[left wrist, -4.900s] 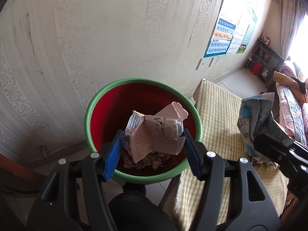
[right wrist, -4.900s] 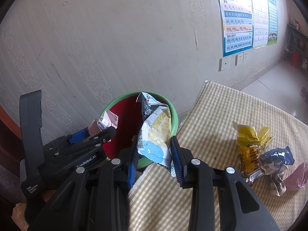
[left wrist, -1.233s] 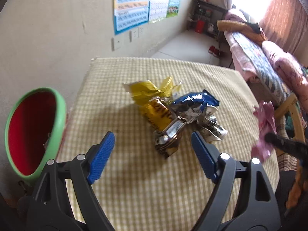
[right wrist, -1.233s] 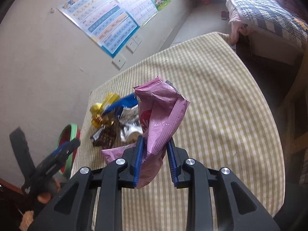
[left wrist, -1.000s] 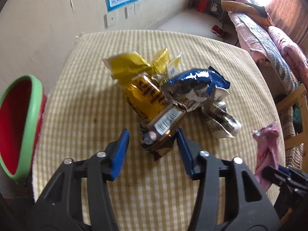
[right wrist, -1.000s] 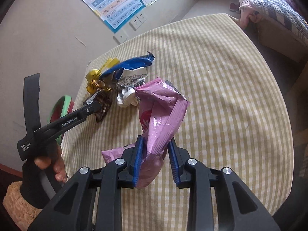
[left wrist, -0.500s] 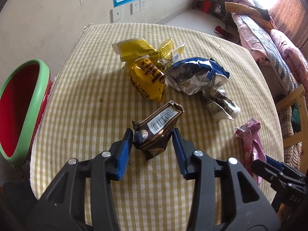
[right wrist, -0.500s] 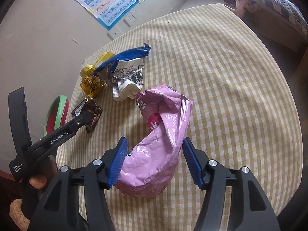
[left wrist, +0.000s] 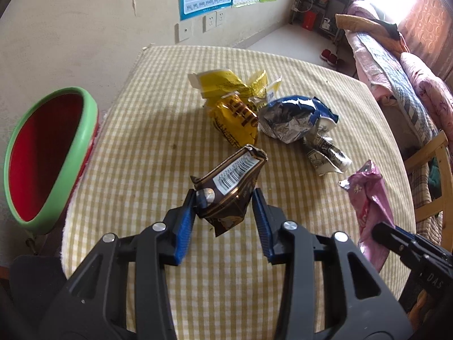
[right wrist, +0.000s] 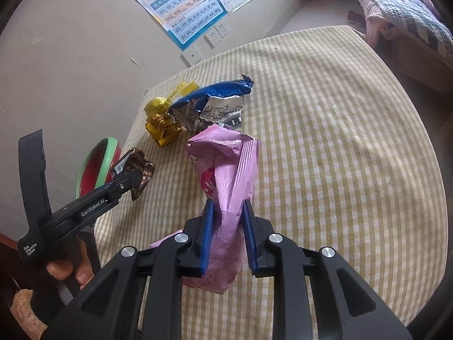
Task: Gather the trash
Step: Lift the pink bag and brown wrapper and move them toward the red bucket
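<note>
While the left gripper [left wrist: 223, 206] has its jaws clamped on a brown wrapper [left wrist: 230, 187], lifted clear of the checked bench [left wrist: 141, 153], the right gripper [right wrist: 228, 226] has its blue jaws closing on a pink bag [right wrist: 226, 175] that stands up between them, its pads pressed into the foil. In the right wrist view a hand [right wrist: 69, 266] grips the left tool's handle at the near-left edge of the bench. In the left wrist view the pink bag hangs off the bench's right side, and the brown wrapper shows a white barcode label on its upper face. Beyond both held pieces, toward the bench's far-left part, lies a small heap of trash: a yellow wrapper [left wrist: 235, 107] nearest the wall, touching a crumpled blue bag [left wrist: 297, 116] with a silver lining, and a black-and-white wrapper [left wrist: 325, 153] trailing from that bag toward the right edge. Just off the bench's left edge stands a bin [left wrist: 82, 130], red inside with a green rim. On the wall behind the bench hang posters [right wrist: 181, 8] above white sockets [right wrist: 216, 35].
</note>
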Available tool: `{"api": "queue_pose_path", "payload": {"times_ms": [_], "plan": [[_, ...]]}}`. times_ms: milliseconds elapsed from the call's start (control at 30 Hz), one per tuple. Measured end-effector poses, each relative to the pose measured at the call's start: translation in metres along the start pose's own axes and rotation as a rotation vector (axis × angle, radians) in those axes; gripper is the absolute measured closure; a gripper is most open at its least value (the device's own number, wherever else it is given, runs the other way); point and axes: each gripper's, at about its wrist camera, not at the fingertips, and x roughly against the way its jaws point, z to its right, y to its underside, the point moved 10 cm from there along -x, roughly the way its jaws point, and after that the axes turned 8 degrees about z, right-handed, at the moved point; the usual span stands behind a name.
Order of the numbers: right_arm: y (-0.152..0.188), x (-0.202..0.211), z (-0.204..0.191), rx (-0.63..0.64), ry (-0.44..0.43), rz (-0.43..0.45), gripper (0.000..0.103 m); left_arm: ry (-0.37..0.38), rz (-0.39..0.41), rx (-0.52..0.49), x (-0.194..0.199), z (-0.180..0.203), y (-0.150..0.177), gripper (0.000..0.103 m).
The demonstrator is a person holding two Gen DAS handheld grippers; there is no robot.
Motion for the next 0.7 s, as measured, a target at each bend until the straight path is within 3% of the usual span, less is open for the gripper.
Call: {"api": "queue_pose_path", "payload": {"times_ms": [400,700], "plan": [[-0.023,0.028,-0.027,0.026,-0.040,0.099,0.083,-0.049,0.117,0.010,0.060,-0.019,-0.020,0.064],[-0.021,0.026,-0.061,0.105,-0.058,0.099,0.083,-0.075,0.181,0.000,0.082,-0.030,-0.029,0.064]]}}
